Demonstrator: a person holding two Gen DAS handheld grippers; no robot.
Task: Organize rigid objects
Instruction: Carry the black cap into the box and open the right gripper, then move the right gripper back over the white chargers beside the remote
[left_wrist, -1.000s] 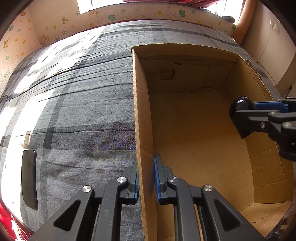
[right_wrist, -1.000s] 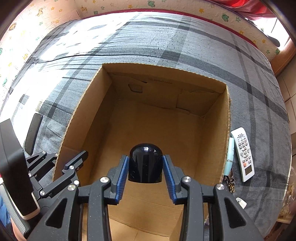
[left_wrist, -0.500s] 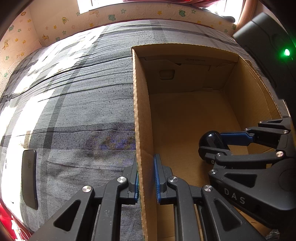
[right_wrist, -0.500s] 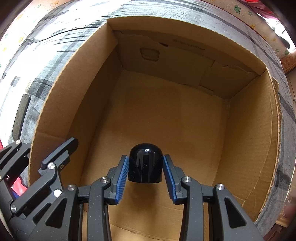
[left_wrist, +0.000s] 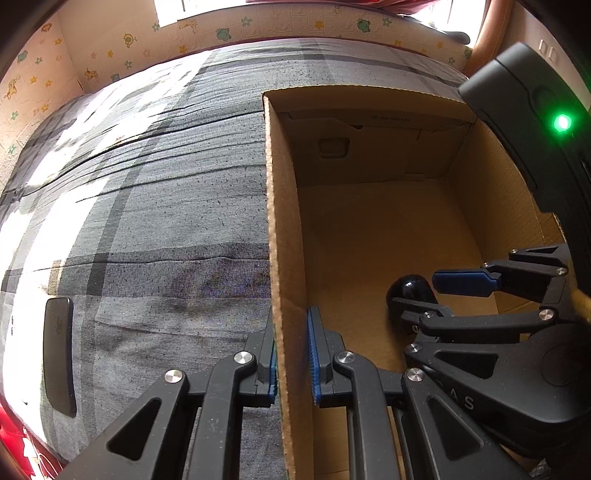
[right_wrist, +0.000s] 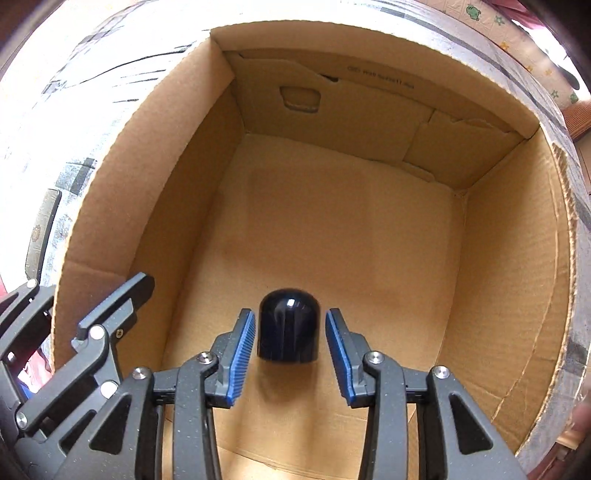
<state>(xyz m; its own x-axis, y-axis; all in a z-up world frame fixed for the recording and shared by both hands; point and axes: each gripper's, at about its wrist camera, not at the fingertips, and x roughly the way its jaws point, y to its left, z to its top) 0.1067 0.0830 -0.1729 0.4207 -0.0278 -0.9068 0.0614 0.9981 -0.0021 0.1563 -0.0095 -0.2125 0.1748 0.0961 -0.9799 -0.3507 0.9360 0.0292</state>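
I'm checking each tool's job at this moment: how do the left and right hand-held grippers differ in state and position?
The left hand-held gripper is shut on the cardboard box wall, straddling its edge; the right hand-held gripper is open, its pads clear of the black domed cap between them. The left stays at the rim; the right reaches inside the box. Both have blue ribbed pads.

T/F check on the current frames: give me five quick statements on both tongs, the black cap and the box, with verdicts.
1. The right tongs are clamped on the black cap. False: the blue pads stand apart from it on both sides.
2. The left tongs pinch the cardboard box wall. True.
3. The cap is inside the box. True.
4. The cap is white. False: glossy black.
5. A dark flat object lies inside the box. False: it lies on the plaid cloth outside.
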